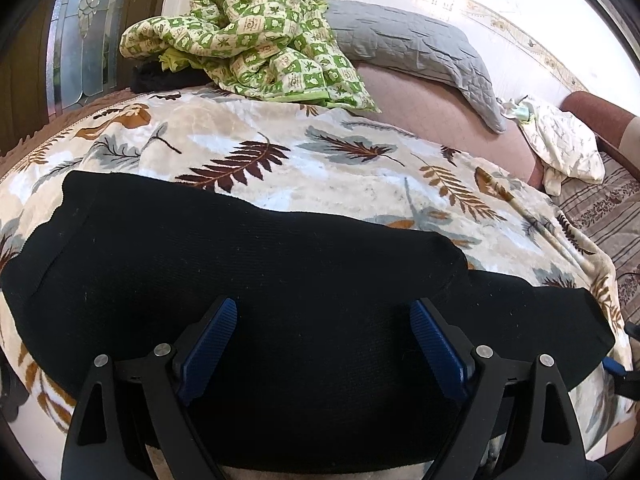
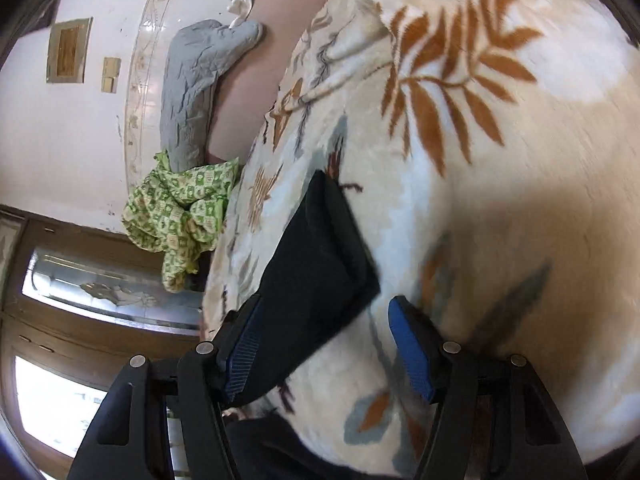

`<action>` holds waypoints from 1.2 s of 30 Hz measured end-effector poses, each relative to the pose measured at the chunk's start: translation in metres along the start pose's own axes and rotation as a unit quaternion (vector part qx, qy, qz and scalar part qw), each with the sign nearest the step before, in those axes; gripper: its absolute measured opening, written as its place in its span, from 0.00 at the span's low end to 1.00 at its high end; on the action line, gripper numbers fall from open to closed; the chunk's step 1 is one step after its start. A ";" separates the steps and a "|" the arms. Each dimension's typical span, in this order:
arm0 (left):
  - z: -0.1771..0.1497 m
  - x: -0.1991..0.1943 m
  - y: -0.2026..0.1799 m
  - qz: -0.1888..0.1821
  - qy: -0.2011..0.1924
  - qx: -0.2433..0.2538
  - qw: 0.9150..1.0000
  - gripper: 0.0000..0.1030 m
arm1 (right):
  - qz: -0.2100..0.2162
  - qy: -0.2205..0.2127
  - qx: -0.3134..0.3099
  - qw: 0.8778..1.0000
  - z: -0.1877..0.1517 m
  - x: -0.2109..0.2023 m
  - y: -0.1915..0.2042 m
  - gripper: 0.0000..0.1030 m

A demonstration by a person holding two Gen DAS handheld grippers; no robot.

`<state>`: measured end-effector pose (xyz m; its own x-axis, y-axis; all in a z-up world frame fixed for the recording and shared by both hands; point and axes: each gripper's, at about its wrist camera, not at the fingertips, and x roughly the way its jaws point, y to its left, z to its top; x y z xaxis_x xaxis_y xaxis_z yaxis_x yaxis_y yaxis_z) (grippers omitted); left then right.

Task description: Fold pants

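Note:
The black pants [image 1: 240, 264] lie folded across a cream blanket with a leaf print [image 1: 280, 152]. My left gripper [image 1: 323, 312] is open, its blue pads [image 1: 212, 344] spread wide just above the pants, holding nothing. In the right wrist view the pants [image 2: 316, 256] show as a folded black end on the blanket [image 2: 500, 200]. My right gripper [image 2: 326, 312] is open at the near corner of that end, with the cloth lying between the fingers [image 2: 412, 356] and not pinched.
A crumpled green patterned quilt [image 1: 248, 36] and a grey quilted pillow [image 1: 412, 44] lie at the back of the bed. A white patterned cloth [image 1: 564, 148] lies at the right. The blanket's edge [image 1: 592, 272] drops off at the right. A wall and wooden door [image 2: 80, 280] are beyond.

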<state>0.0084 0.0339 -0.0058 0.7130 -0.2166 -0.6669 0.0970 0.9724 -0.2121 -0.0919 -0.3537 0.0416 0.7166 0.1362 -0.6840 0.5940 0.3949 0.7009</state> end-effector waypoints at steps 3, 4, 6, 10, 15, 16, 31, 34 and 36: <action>0.000 0.000 0.000 -0.002 -0.001 -0.001 1.000 0.87 | -0.011 0.001 -0.008 1.000 0.005 0.013 0.009 0.64; 0.000 0.000 0.000 -0.003 -0.001 -0.002 1.000 0.87 | -0.012 0.001 -0.007 1.000 0.004 0.016 0.010 0.66; 0.000 0.000 0.001 -0.006 -0.001 -0.003 1.000 0.87 | -0.011 0.000 -0.005 1.000 0.004 0.016 0.011 0.67; 0.001 0.000 0.004 -0.011 -0.002 -0.007 1.000 0.87 | 0.005 0.000 0.014 1.000 -0.002 0.006 0.001 0.59; 0.001 0.001 0.004 -0.008 -0.003 -0.006 1.000 0.87 | -0.002 -0.004 0.038 0.999 0.001 0.004 -0.013 0.38; 0.001 0.001 0.004 -0.009 -0.003 -0.007 1.000 0.87 | -0.009 -0.005 0.038 0.999 0.000 0.005 -0.014 0.31; 0.000 0.002 0.001 -0.007 -0.002 0.000 1.000 0.88 | -0.060 -0.026 -0.002 0.998 -0.009 0.001 -0.010 0.09; -0.001 0.002 0.000 -0.002 -0.002 0.006 1.000 0.88 | -0.074 -0.029 -0.024 0.997 -0.011 0.002 -0.003 0.09; -0.001 0.002 -0.002 0.000 -0.001 0.008 1.000 0.88 | -0.080 -0.030 -0.033 0.996 -0.012 0.002 -0.001 0.09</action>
<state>0.0090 0.0317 -0.0076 0.7150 -0.2161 -0.6648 0.1081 0.9737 -0.2003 -0.0954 -0.3433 0.0375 0.6366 0.0140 -0.7711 0.6779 0.4666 0.5681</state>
